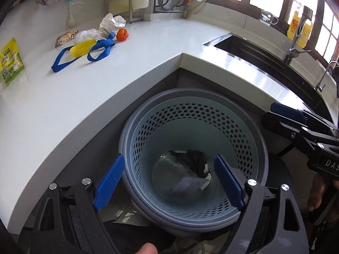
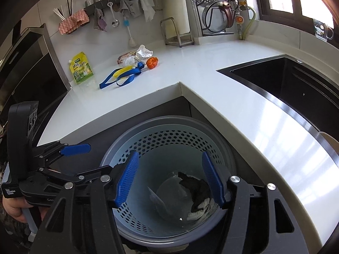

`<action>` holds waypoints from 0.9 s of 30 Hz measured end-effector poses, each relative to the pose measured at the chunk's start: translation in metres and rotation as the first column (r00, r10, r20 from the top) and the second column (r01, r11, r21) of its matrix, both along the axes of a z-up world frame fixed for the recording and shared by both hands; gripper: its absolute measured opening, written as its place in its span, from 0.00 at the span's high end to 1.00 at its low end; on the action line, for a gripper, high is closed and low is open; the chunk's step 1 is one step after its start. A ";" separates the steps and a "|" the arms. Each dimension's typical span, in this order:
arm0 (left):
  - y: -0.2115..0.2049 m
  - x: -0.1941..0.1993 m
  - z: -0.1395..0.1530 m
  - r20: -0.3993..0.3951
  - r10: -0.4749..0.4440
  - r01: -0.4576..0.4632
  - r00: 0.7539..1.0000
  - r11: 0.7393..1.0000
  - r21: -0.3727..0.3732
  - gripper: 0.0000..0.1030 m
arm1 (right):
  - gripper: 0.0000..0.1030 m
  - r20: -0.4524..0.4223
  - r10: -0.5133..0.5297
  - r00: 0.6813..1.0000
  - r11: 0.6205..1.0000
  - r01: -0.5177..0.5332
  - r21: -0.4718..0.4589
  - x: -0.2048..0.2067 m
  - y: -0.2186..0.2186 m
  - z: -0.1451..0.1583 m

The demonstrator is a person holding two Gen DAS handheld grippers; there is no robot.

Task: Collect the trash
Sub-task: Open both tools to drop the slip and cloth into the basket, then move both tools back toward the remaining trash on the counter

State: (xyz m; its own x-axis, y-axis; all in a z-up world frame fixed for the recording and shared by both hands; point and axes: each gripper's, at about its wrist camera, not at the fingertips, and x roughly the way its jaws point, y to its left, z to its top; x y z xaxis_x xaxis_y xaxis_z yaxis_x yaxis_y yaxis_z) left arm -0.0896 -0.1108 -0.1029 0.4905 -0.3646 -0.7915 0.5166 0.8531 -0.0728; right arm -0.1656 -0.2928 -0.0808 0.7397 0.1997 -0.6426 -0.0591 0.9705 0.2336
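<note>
Left tool (image 1: 169, 182) and right tool (image 2: 169, 182) released above bin (image 1: 250, 127), dark trash (image 1: 195, 158), perhaps cloth, below.

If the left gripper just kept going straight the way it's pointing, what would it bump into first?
Probably the trash already in the bin: the left gripper, jaws open and empty, points down into the perforated bin, toward the dark crumpled scrap at the bottom. Depth is uncertain.

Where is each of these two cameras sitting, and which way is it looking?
Left wrist: on the left gripper, looking down into the bin; its blue fingers and the right gripper show.
Right wrist: on the right gripper, facing the same bin; the left gripper and a hand show.
Shared: bin, counter, blue strap, sink.
</note>
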 end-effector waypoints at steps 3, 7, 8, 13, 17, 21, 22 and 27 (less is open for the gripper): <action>0.007 0.000 0.009 0.018 0.014 -0.014 1.000 1.000 -0.018 0.17 | 0.42 0.013 0.002 1.000 1.000 -0.002 -0.002 0.000 0.001 0.006; 0.017 0.002 0.021 0.045 0.040 -0.038 0.998 0.998 -0.039 0.13 | 0.39 0.033 -0.006 0.999 1.000 0.006 -0.001 0.001 0.000 0.016; 0.019 0.004 0.024 0.051 0.047 -0.044 0.998 0.998 -0.042 0.13 | 0.38 0.037 -0.007 0.999 1.000 0.007 -0.001 0.002 0.000 0.018; 0.037 0.016 0.038 0.081 0.092 -0.088 0.992 0.994 -0.058 0.10 | 0.36 0.057 -0.004 0.998 1.000 0.004 0.000 0.013 0.001 0.030; 0.054 0.028 0.048 0.099 0.135 -0.128 0.986 0.989 -0.070 0.10 | 0.35 0.071 0.008 0.997 1.000 -0.008 0.006 0.029 0.005 0.039; 0.070 0.041 0.058 0.118 0.173 -0.165 0.978 0.983 -0.073 0.09 | 0.35 0.086 0.031 0.996 0.999 -0.032 0.003 0.045 0.013 0.048; 0.073 0.045 0.060 0.122 0.182 -0.174 0.976 0.982 -0.075 0.09 | 0.35 0.089 0.037 0.995 0.999 -0.038 0.002 0.049 0.015 0.050; 0.083 0.063 0.072 0.141 0.207 -0.196 0.968 0.977 -0.087 0.08 | 0.34 0.101 0.061 0.993 0.998 -0.061 -0.004 0.071 0.023 0.059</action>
State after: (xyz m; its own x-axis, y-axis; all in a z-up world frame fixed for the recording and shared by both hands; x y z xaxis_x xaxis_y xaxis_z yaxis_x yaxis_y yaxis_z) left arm -0.0269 -0.0275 -0.0308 0.6693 -0.2992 -0.6801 0.3440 0.9361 -0.0733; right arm -0.0946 -0.2703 -0.0220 0.7874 0.2461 -0.5651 -0.1414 0.9645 0.2230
